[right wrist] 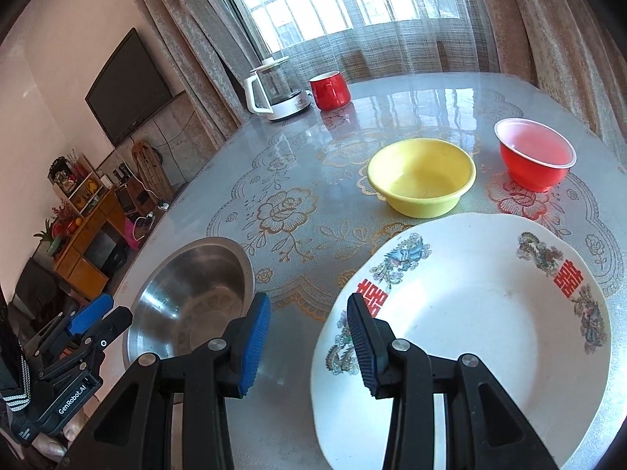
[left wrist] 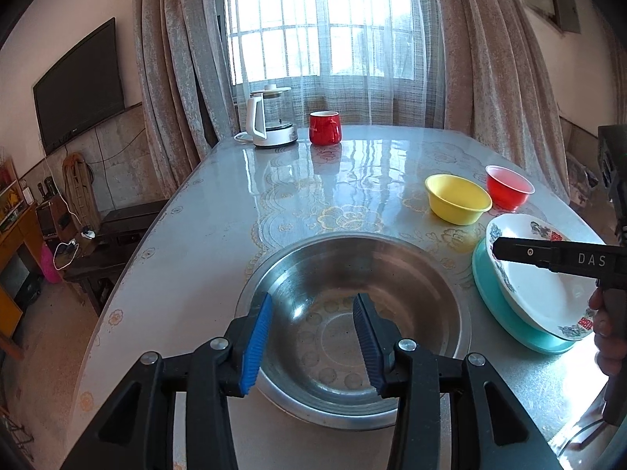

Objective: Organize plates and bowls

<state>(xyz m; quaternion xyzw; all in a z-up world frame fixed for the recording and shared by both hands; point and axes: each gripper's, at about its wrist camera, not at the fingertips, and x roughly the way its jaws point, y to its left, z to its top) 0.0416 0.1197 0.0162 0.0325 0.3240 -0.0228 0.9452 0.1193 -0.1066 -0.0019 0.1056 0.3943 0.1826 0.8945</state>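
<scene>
A steel bowl (left wrist: pixel 352 325) sits on the table near the front edge; my left gripper (left wrist: pixel 313 337) is open above its near side, holding nothing. The bowl also shows in the right wrist view (right wrist: pixel 196 301). To its right a white patterned plate (left wrist: pixel 548 290) rests on a teal plate (left wrist: pixel 505 313). My right gripper (right wrist: pixel 309 340) is open over the white plate's (right wrist: pixel 490 333) left rim, empty. A yellow bowl (right wrist: pixel 421 176) and a red bowl (right wrist: pixel 535 154) stand beyond the plates, apart from each other.
A white kettle (left wrist: pixel 270 117) and a red mug (left wrist: pixel 325 127) stand at the table's (left wrist: pixel 219 215) far edge by the curtained window. A TV and low furniture are off the left side. My left gripper (right wrist: pixel 84 323) shows at the right wrist view's lower left.
</scene>
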